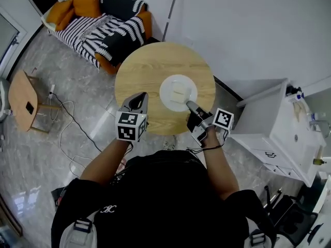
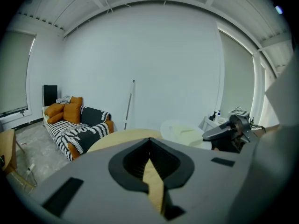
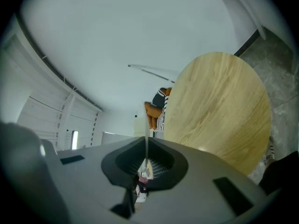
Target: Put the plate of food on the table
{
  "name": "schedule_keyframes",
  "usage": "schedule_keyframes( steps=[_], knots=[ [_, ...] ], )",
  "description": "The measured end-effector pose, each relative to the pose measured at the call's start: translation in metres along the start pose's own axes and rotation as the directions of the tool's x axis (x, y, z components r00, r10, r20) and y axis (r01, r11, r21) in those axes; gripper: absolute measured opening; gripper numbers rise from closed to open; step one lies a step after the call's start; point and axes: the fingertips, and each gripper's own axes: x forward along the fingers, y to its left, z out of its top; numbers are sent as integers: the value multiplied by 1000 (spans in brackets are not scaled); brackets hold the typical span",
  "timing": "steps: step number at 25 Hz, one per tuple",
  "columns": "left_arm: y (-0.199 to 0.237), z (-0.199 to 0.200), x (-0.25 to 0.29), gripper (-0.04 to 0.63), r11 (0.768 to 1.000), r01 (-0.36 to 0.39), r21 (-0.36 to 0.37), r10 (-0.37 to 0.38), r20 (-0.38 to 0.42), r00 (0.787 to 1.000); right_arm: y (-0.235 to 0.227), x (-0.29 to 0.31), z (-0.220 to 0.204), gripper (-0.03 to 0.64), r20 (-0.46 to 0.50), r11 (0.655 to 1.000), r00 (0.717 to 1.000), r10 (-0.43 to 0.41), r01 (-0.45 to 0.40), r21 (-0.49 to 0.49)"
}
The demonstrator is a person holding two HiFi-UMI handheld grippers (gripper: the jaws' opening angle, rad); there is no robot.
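Grey marble floor fills the room, with a striped sofa at the far left and a white cabinet at the right. Between them stands the round wooden desk. The plate sits right of its centre and looks to rest on the wood, though a slight gap beneath cannot be ruled out. The left hand-held gripper hangs over the desk's near left edge, jaws pressed together on nothing. The right hand-held gripper is rolled on its side and pinches the plate's near rim. A pale block of food lies mid-plate. The placing seems all but done; what is left is letting go of the rim and drawing the right hand-held gripper clear.
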Motion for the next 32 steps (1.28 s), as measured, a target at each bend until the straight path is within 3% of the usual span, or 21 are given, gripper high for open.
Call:
schedule_keyframes(
  steps=[8, 15, 27, 32],
  knots=[
    [-14, -7, 19, 8, 998, -63, -31, 61, -48, 997, -38, 19, 24, 18, -150, 1000, 988, 27, -28, -2],
    [-6, -20, 15, 8, 996, -78, -33, 76, -74, 994, -68, 37, 27, 18, -161, 999, 986, 43, -41, 14],
    [19, -13, 19, 8, 996, -86, 31, 88, -78, 993, -119, 61, 26, 18, -146, 995, 989, -36, 48, 82],
    [38, -10, 17, 8, 996, -86, -4, 86, -73, 994, -134, 74, 26, 18, -159, 995, 985, -61, 72, 68]
  ],
)
